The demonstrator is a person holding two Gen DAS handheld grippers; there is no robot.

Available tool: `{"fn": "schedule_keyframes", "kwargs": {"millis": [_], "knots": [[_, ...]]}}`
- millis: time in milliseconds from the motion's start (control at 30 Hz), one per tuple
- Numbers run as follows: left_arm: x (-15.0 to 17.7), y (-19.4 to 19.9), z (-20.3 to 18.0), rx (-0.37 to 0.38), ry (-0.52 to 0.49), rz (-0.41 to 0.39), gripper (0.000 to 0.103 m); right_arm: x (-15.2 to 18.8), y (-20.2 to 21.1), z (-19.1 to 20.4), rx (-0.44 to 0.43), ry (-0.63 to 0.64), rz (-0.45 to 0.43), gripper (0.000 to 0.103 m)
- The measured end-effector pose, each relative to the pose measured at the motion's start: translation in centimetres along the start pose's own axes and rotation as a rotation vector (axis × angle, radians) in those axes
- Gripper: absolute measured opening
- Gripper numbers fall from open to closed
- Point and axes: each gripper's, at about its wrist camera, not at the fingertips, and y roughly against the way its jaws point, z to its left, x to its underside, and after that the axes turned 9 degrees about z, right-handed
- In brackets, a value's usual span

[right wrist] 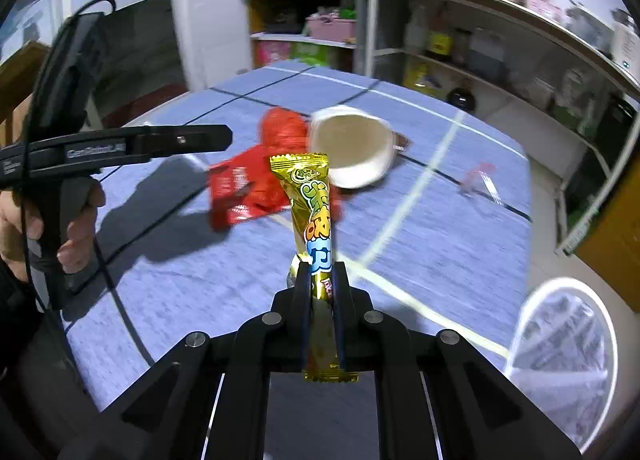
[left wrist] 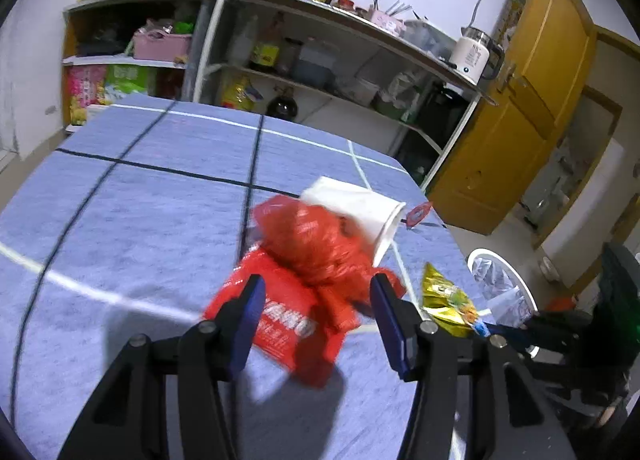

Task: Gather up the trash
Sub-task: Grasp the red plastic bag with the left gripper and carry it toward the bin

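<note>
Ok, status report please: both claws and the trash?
Right claw shut on gold wrapper. Left claw open over red bag. White cup beside it.

Table (left wrist: 160,200): matt woven cloth, blue. Red bag (left wrist: 316,256): thin crinkled plastic, glossy. Cup (left wrist: 360,216): matt white paper. Snack wrapper (right wrist: 314,212): shiny gold foil. Right tool (right wrist: 322,272): matt black plastic, metal pins.

We look down along each gripper, close over the table (left wrist: 140,188); both views share the red bag (left wrist: 304,260) and cup (right wrist: 352,148).
</note>
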Motion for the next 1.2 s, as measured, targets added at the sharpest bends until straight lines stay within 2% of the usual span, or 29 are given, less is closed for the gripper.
{"fn": "schedule_keyframes", "kwargs": {"millis": [200, 467, 533, 767, 900, 967, 1200], "knots": [[-1.9, -3.0, -1.4, -0.067, 0.039, 0.014, 0.056, 1.3, 1.4, -1.9, 0.019, -0.044, -0.012, 0.01], [-2.4, -5.7, -2.1, -0.142, 0.078, 0.052, 0.056, 2.8, 2.9, -4.0, 0.044, -0.09, -0.021, 0.01], [-2.3, -5.8, -2.6, -0.154, 0.059, 0.047, 0.05, 3.1, 3.1, -4.4, 0.049, -0.099, -0.023, 0.01], [-1.5, -3.3, -3.6, -0.181, 0.016, -0.021, 0.048, 3.9, 4.3, -5.5, 0.073, -0.143, -0.053, 0.01], [-1.1, -0.6, -4.2, -0.152, -0.012, -0.069, 0.048, 4.2, 5.1, -6.0, 0.084, -0.168, -0.071, 0.01], [-1.0, 0.6, -5.4, -0.109, -0.04, -0.09, 0.048, 4.6, 5.6, -6.6, 0.095, -0.19, -0.083, 0.01], [-1.0, 0.6, -13.1, 0.042, -0.228, -0.075, 0.048, 6.1, 7.1, -9.5, 0.14, -0.275, -0.105, 0.01]]}}
